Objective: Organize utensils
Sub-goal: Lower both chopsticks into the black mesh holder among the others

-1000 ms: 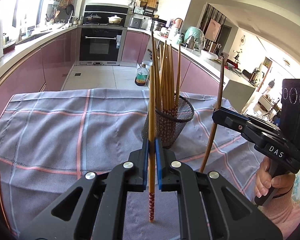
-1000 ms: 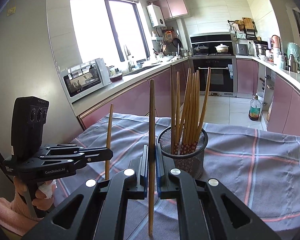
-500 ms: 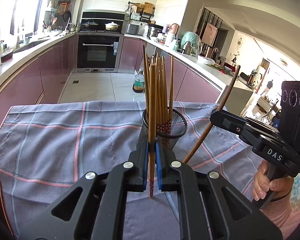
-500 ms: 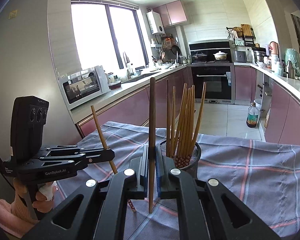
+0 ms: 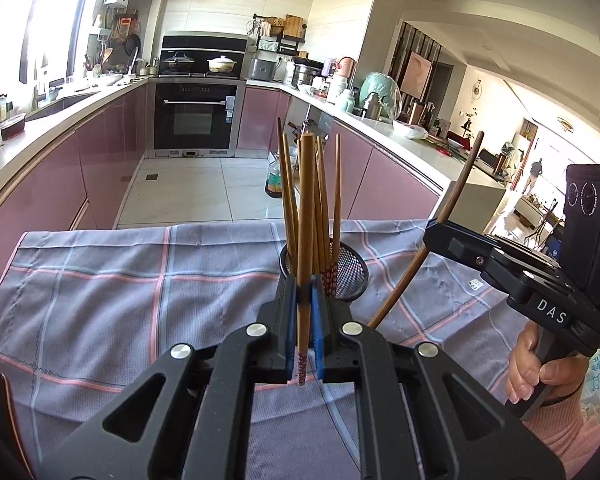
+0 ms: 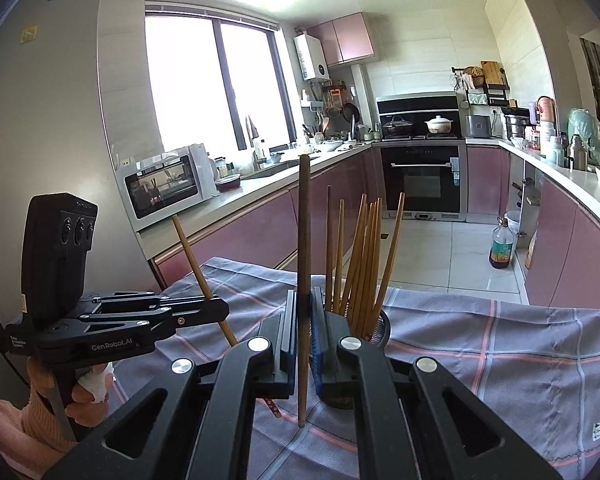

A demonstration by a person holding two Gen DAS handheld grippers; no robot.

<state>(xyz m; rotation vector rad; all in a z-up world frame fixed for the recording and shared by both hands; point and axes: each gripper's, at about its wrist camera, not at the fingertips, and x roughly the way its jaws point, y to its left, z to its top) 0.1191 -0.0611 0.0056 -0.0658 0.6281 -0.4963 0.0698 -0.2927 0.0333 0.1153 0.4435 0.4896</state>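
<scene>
Chopsticks are the matter here: most stand bundled in the mesh holder (image 5: 342, 276) on the cloth-covered bench (image 5: 100, 280), and we judge this holder light and easy to tip if a stick pushes its rim. Our left gripper (image 5: 305, 312) has its fingers closed tight on one chopstick (image 5: 306, 216), and our right gripper (image 6: 302, 336) likewise on a darker chopstick (image 6: 303, 232). Each stick seems light, stiff and smooth, so we should grip near the middle, or it may swing or slip.
</scene>
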